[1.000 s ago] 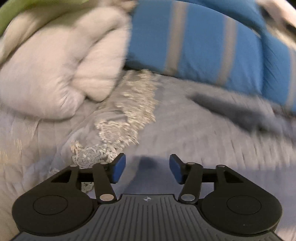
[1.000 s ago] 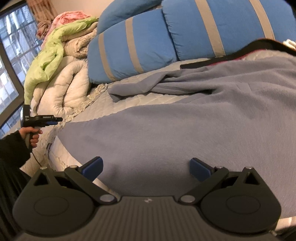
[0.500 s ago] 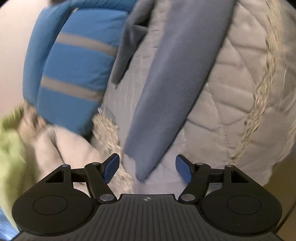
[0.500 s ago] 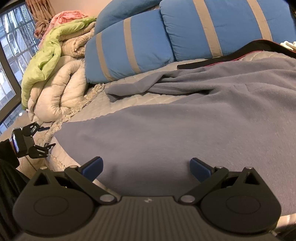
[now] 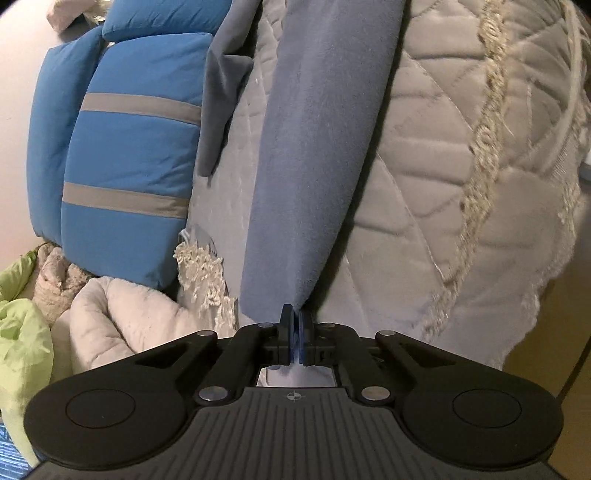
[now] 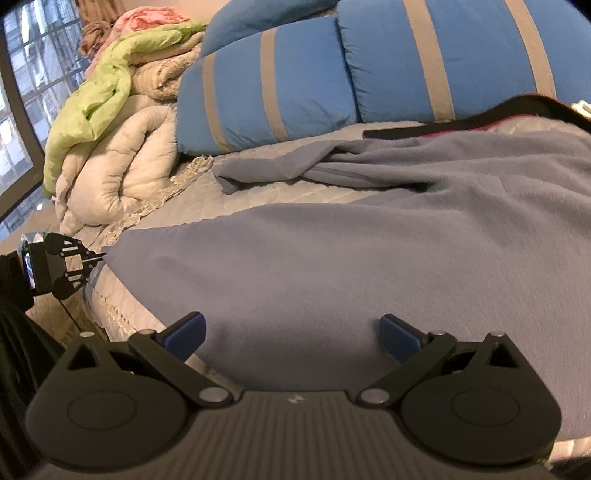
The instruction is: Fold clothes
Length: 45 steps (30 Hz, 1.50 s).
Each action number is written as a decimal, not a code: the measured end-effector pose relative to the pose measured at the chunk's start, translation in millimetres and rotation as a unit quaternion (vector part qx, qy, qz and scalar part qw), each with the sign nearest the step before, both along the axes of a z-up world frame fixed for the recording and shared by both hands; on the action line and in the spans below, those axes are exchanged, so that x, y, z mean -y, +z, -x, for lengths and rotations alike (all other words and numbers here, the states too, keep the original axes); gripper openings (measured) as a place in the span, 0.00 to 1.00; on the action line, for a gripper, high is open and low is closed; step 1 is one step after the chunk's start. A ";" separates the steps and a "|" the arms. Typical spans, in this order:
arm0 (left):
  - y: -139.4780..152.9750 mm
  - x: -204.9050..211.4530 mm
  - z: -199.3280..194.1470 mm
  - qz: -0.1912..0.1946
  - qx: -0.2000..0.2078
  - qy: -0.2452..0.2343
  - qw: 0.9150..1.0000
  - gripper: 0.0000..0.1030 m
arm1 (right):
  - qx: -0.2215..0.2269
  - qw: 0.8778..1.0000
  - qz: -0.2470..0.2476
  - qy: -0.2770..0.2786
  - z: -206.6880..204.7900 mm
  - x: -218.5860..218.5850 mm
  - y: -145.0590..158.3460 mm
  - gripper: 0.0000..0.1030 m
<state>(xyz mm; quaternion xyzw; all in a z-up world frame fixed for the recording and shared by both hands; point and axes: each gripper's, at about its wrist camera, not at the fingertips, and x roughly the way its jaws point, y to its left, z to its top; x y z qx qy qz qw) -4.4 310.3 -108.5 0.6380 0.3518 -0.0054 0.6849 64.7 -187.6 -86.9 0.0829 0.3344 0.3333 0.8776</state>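
Bed (image 6: 207, 199) carries one grey-blue fleece garment (image 6: 369, 258), spread wide from its left edge toward two striped blue pillows (image 6: 266, 88) at the head. My left claw (image 5: 295, 325) pinches the garment's left corner; my right claw (image 6: 291, 332) hovers spread over the near hem.

Home bedroom. Bed (image 6: 177, 206) with quilted grey cover, fringed lace trim, lay ahead of right jaws. Blue pillows with grey stripes (image 6: 266, 85) propped at bed's far end, beyond jaws. Rolled cream comforter (image 6: 118, 173) heaped far left of jaws, lime-green bedding (image 6: 107, 96) and pink cloth (image 6: 147, 18) piled on top. Gridded window (image 6: 22, 92) at far left. Blue-grey fleece blanket (image 6: 332, 258) spread across bed just ahead of jaws.
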 end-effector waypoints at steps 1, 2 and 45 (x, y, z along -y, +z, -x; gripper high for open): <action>-0.7 -0.2 2.2 -0.001 0.000 0.001 1.000 0.02 | 0.005 1.000 0.002 0.005 1.1 -1.2 0.7 1.00; -1.7 0.3 3.4 0.000 -0.002 0.003 1.000 0.02 | 0.012 1.000 0.005 0.010 2.7 -2.6 2.0 1.00; 173.3 131.7 -31.3 0.397 0.115 0.123 0.902 0.73 | 0.382 0.761 0.517 0.087 89.1 -100.9 -38.7 1.00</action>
